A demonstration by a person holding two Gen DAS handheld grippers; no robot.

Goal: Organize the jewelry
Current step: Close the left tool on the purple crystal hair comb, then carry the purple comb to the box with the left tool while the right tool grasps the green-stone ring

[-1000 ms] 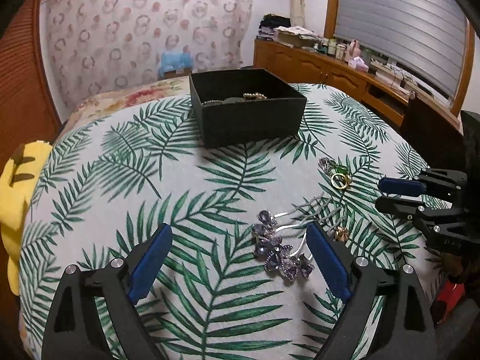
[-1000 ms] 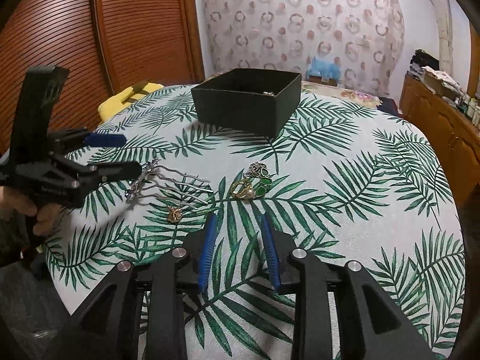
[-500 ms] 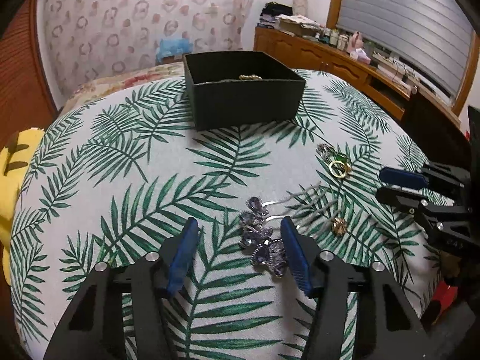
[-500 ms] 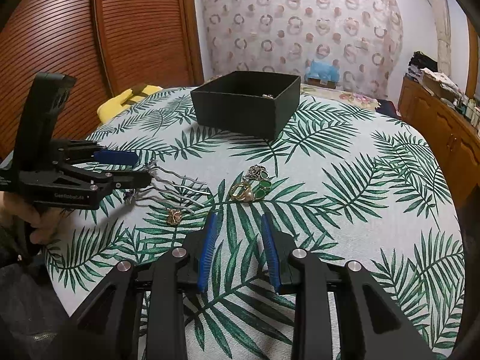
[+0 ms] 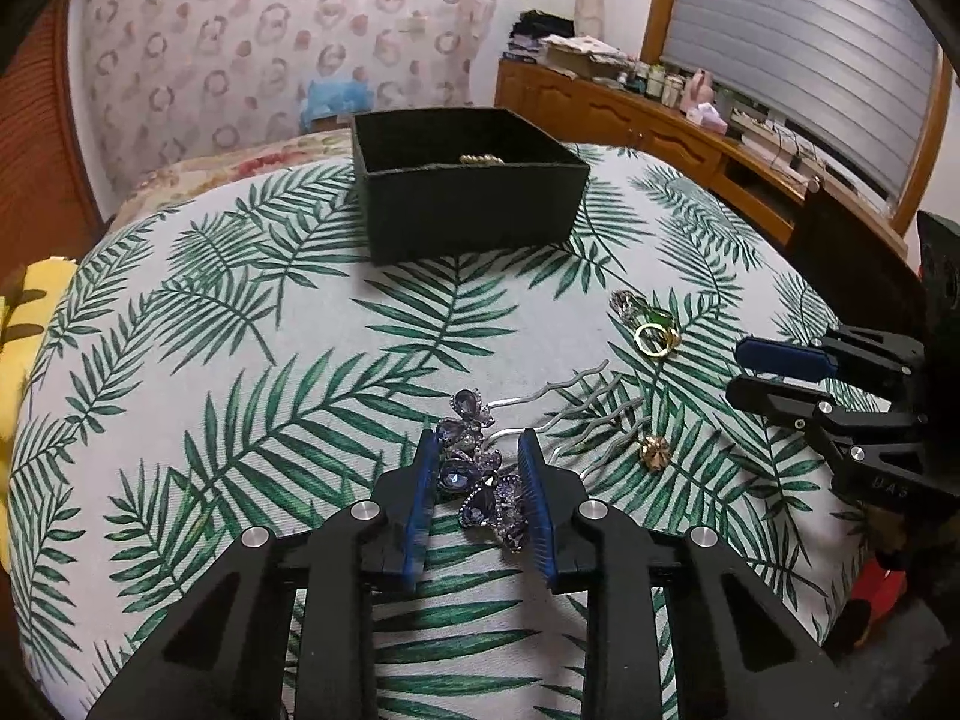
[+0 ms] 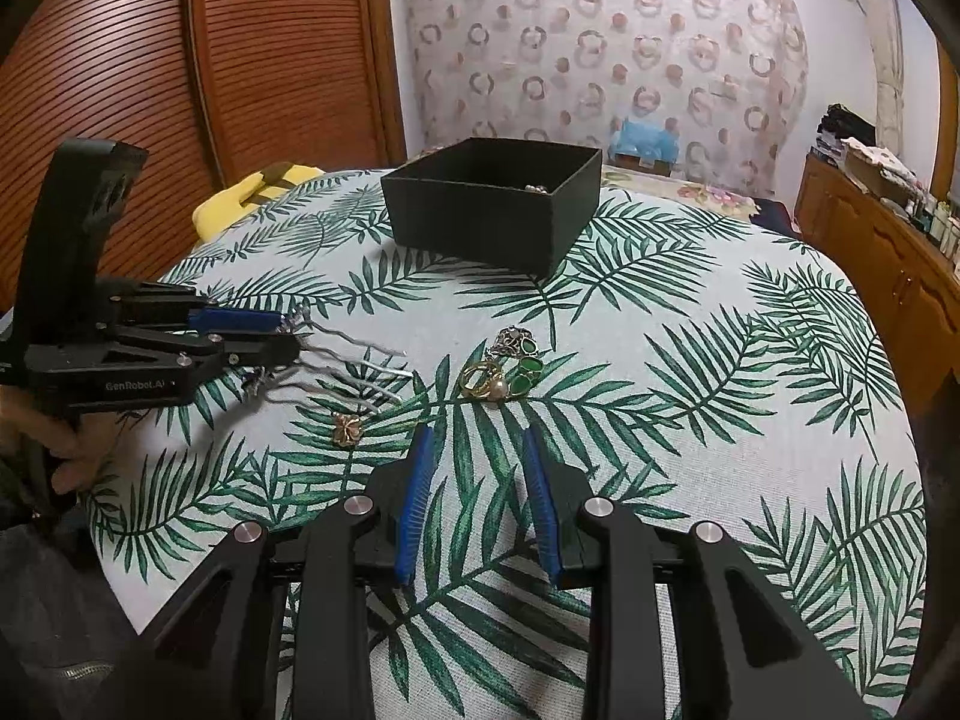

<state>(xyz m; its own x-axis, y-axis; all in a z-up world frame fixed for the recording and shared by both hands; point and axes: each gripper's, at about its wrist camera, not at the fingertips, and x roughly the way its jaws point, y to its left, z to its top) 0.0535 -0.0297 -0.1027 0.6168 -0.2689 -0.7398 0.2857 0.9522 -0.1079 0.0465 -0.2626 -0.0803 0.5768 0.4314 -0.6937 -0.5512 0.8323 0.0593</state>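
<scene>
A silver hair comb with purple gems (image 5: 480,474) lies on the leaf-print tablecloth. My left gripper (image 5: 478,450) has closed around its gem end, both blue pads against it; it also shows in the right wrist view (image 6: 282,336), with the comb's prongs (image 6: 360,366) sticking out. My right gripper (image 6: 477,444) is partly open and empty, just short of a cluster of gold and green rings (image 6: 504,366). A small gold flower piece (image 6: 348,427) lies between comb and rings. The black box (image 5: 468,204) stands at the back with a gold piece inside.
A yellow cushion (image 6: 246,198) lies at the table's far left edge. A wooden sideboard (image 5: 660,126) with clutter runs along the right wall. Wooden sliding doors (image 6: 210,60) stand behind the left side.
My left gripper moved forward over the comb's gem end and its jaws narrowed from wide open to closed on it. My right gripper stayed put.
</scene>
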